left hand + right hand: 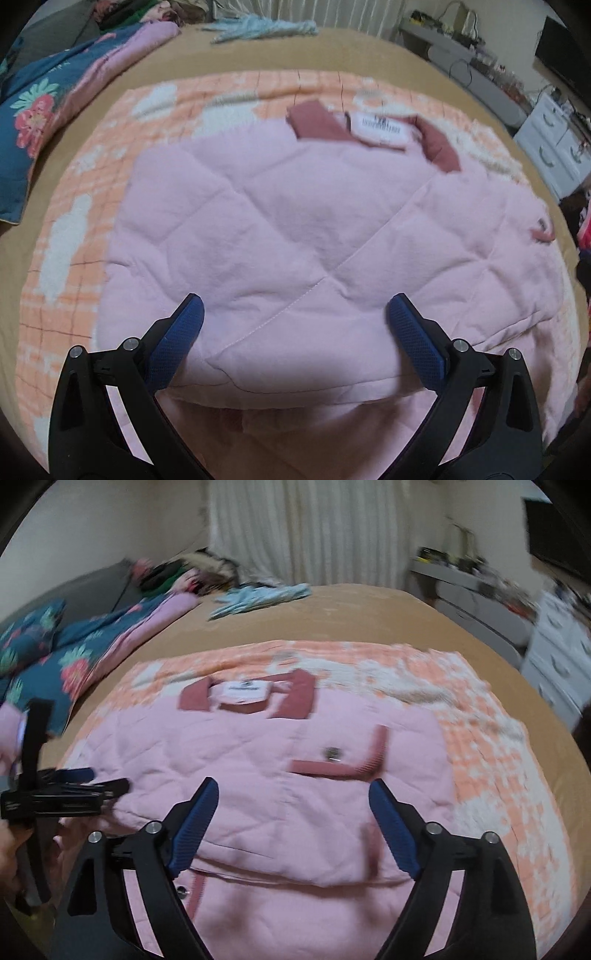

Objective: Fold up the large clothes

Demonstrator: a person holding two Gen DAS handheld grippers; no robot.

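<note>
Pink quilted jacket (295, 229): folded, dusty-rose collar (299, 698) toward the bed's far edge, lying on an orange checked blanket (74, 206) spread over the tan bed (332, 616). Left claw (295, 325): jaws spread wide above the jacket's near fold, gripping nothing. Right claw (293, 812): jaws likewise apart, nothing between them. Floral bedding (33, 110): at the bed's left edge.
</note>
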